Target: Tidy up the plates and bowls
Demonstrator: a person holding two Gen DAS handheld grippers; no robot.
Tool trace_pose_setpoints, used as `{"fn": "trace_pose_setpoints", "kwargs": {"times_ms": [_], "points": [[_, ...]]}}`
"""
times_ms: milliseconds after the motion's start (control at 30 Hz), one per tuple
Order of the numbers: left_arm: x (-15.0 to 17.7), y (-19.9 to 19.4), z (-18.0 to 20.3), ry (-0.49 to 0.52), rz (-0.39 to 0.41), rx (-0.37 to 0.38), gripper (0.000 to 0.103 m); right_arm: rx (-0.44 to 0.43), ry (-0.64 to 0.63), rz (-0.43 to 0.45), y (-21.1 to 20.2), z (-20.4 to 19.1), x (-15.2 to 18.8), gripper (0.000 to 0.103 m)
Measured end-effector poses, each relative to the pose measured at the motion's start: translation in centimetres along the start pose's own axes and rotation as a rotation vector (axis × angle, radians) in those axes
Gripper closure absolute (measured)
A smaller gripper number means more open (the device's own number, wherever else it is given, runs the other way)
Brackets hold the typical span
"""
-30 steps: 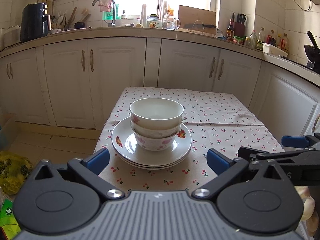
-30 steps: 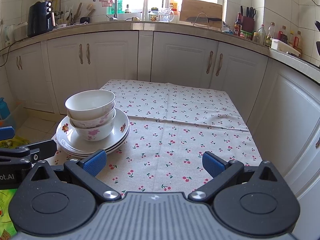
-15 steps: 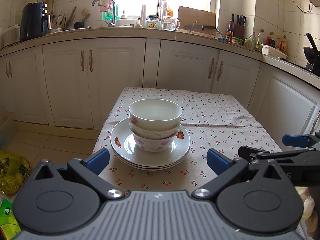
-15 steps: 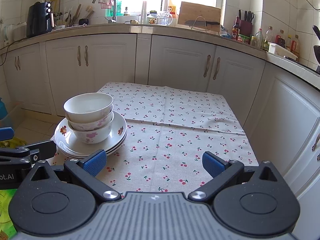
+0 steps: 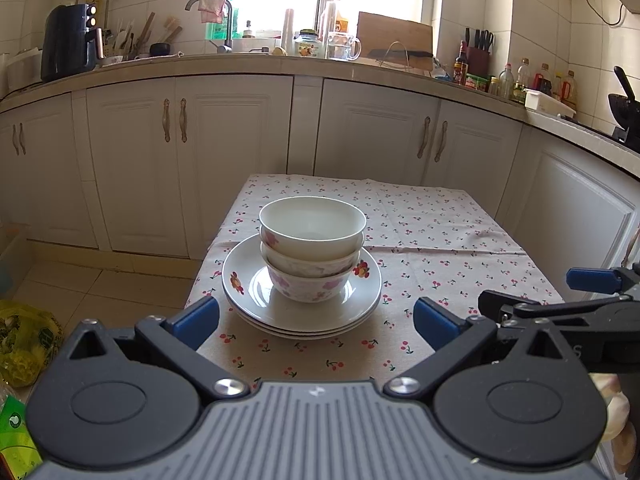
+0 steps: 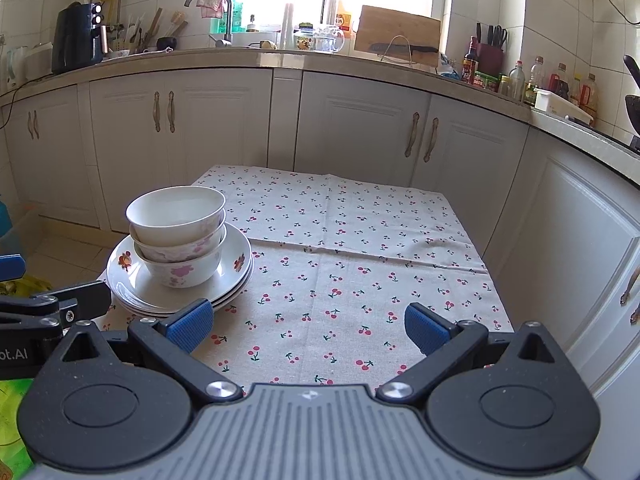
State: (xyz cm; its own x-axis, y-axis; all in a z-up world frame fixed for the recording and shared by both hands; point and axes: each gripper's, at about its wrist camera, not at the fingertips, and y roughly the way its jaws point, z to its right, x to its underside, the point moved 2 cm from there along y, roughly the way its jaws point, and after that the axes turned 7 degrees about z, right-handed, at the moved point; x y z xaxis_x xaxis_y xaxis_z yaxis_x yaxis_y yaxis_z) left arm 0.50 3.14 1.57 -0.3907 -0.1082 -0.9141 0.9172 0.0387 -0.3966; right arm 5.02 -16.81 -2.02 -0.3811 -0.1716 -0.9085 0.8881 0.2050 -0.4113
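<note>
Three nested floral bowls (image 5: pixel 312 256) sit on a stack of flower-rimmed plates (image 5: pixel 248 304) at center frame in the left wrist view — likely gathered into one pile, so the sorting looks largely done. The left gripper (image 5: pixel 316 320) hangs short of the stack, spread wide and empty, and the right gripper (image 6: pixel 308 326) — equally wide and empty — hangs over bare cloth at lower center. The pile rests near the left edge of a cherry-print tablecloth (image 6: pixel 360 264), with white cabinets (image 6: pixel 360 136) and a cluttered counter (image 6: pixel 280 58) filling the upper frame.
</note>
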Motion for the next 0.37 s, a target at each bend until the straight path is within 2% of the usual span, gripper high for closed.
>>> {"fn": "trace_pose_setpoints", "kwargs": {"times_ms": [367], "points": [[0.05,-0.03,0.09,-0.001,0.004,0.002,0.001,0.003,0.002,0.004,-0.15,0.15,-0.03,0.000]]}}
